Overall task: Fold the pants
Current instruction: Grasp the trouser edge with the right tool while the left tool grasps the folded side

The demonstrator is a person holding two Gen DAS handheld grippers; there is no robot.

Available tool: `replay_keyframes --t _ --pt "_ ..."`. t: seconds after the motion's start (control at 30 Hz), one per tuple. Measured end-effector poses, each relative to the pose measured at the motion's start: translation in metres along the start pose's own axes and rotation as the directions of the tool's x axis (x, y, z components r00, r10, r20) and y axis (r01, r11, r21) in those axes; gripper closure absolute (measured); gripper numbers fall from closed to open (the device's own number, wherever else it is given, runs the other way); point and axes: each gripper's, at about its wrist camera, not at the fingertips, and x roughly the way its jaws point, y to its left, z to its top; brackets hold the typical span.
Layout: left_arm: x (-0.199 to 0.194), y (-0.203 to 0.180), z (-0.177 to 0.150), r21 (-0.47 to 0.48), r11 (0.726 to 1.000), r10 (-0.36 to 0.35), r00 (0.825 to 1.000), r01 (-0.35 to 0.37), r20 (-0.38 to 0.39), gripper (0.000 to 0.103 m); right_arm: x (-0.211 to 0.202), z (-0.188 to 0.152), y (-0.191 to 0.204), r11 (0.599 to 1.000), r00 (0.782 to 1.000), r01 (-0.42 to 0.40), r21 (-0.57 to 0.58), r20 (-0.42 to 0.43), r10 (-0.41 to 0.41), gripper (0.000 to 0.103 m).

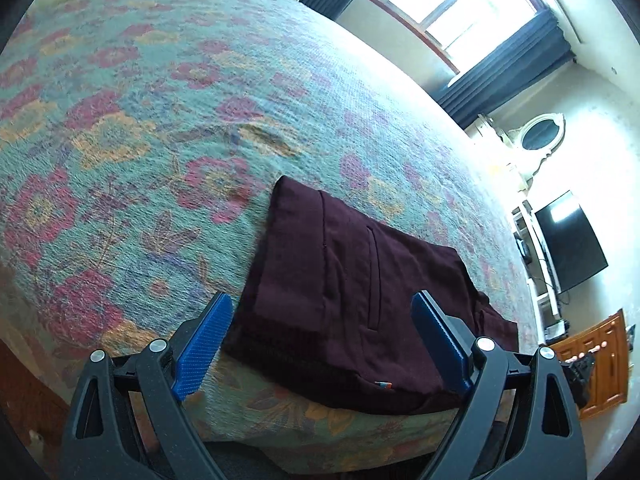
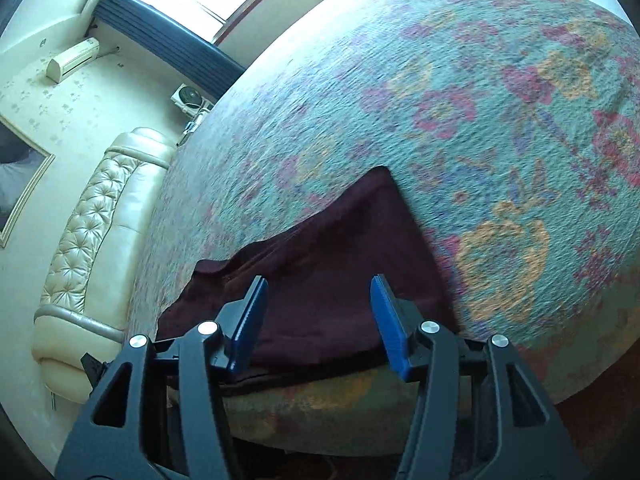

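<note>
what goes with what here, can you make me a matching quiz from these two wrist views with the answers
Things:
1. pants
2. left gripper
3. bedspread
4. headboard

Descriptions:
A. cream, tufted, at the end of the bed
B. dark maroon, folded, lying near the bed's edge
C. jaws wide open, holding nothing
D. teal with red and orange flowers

Pairs: 1-B, 2-C, 3-D, 4-A
</note>
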Motion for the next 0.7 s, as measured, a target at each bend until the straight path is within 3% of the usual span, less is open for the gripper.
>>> replay_keyframes --t 0.07,0.3,0.43,0.53,0.6,0.7 --pt "0.011 0.014 0.008 -0.021 0.999 -0.045 0.998 0.044 -0.048 0.013 0.011 -0.006 0.017 1.0 1.0 -0.014 -0.017 -0.022 0.013 0.049" --pt "0.057 0.037 0.029 -0.017 0.998 -0.065 0.977 0.063 -0.205 0.013 0.035 -0.026 0.043 0.998 0.996 -0.02 -0.063 -0.084 0.015 0.048" --pt "0.066 0.035 0.035 -0.011 0.993 -0.116 0.965 0.117 -0.235 0.015 0.042 -0.033 0.049 0.997 0.994 -0.037 -0.061 -0.101 0.031 0.048" --pt "0.078 0.032 0.036 -0.097 0.965 -0.261 0.929 0.244 -0.264 0.015 0.05 -0.038 0.05 0.998 0.992 -0.04 -0.058 -0.119 0.032 0.048" --pt "0.087 0.024 0.033 -0.067 0.975 -0.223 0.936 0.212 -0.272 0.015 0.054 -0.04 0.052 0.997 0.991 -0.04 -0.06 -0.13 0.032 0.048" --pt "0.09 0.025 0.037 -0.093 0.966 -0.256 0.933 0.24 -0.253 0.014 0.058 -0.045 0.055 0.997 0.989 -0.046 -0.062 -0.142 0.037 0.048"
